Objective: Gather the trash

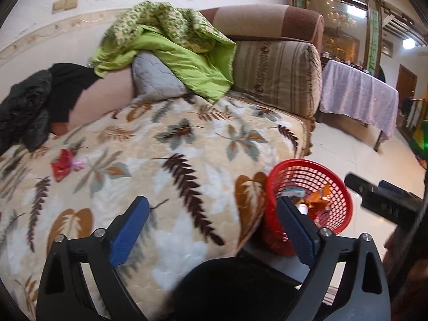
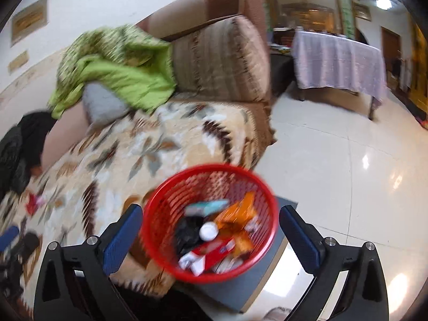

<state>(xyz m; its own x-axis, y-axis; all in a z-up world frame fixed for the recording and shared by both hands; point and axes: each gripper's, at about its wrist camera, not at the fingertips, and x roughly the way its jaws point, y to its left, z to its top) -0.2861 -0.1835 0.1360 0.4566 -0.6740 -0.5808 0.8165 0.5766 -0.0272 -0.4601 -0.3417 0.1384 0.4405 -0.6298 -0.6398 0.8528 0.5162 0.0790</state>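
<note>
Beside the sofa, the red basket (image 2: 208, 222) already holds several wrappers — one red wrapper (image 1: 62, 164) remains on the leaf-print blanket (image 1: 165, 160). Left gripper (image 1: 211, 224) and right gripper (image 2: 211, 232) both spread wide — empty.

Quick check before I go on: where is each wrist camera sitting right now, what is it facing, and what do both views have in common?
Left wrist: behind the open left gripper, angled down over the leaf-patterned fleece blanket on the sofa; its blue-padded fingers show, the right gripper enters at right.
Right wrist: behind the open right gripper, looking down into the red mesh plastic basket of trash beside the sofa.
Shared: basket, blanket, crumpled red wrapper, green quilt.
</note>
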